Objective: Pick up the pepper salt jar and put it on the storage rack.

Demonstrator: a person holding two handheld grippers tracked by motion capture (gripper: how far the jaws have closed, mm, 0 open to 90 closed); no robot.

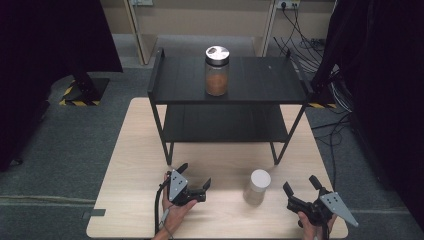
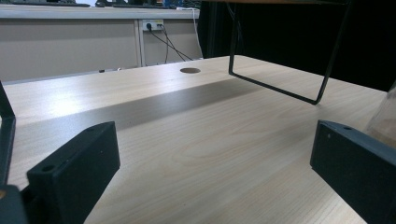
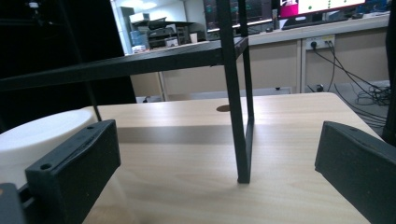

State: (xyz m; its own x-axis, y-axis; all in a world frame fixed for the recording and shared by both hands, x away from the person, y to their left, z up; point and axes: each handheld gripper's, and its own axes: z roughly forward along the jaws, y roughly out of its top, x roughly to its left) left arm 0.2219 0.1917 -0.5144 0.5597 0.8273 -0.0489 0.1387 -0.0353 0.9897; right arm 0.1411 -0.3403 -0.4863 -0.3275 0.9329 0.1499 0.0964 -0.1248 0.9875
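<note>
Both the left gripper (image 1: pixel 195 177) and the right gripper (image 1: pixel 301 184) were held low over the counter (image 1: pixel 135 165) with fingers (image 2: pixel 74 172) spread wide and empty, the white-lidded jar (image 1: pixel 257 186) standing between them, at nine o'clock of the right gripper.

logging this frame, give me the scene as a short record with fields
surface: light wooden table
rack: black two-tier shelf at the table's far side
top shelf: brown-filled jar, upright
table front: white-lidded jar, upright, between the grippers
left gripper: open, empty
right gripper: open, empty
</note>
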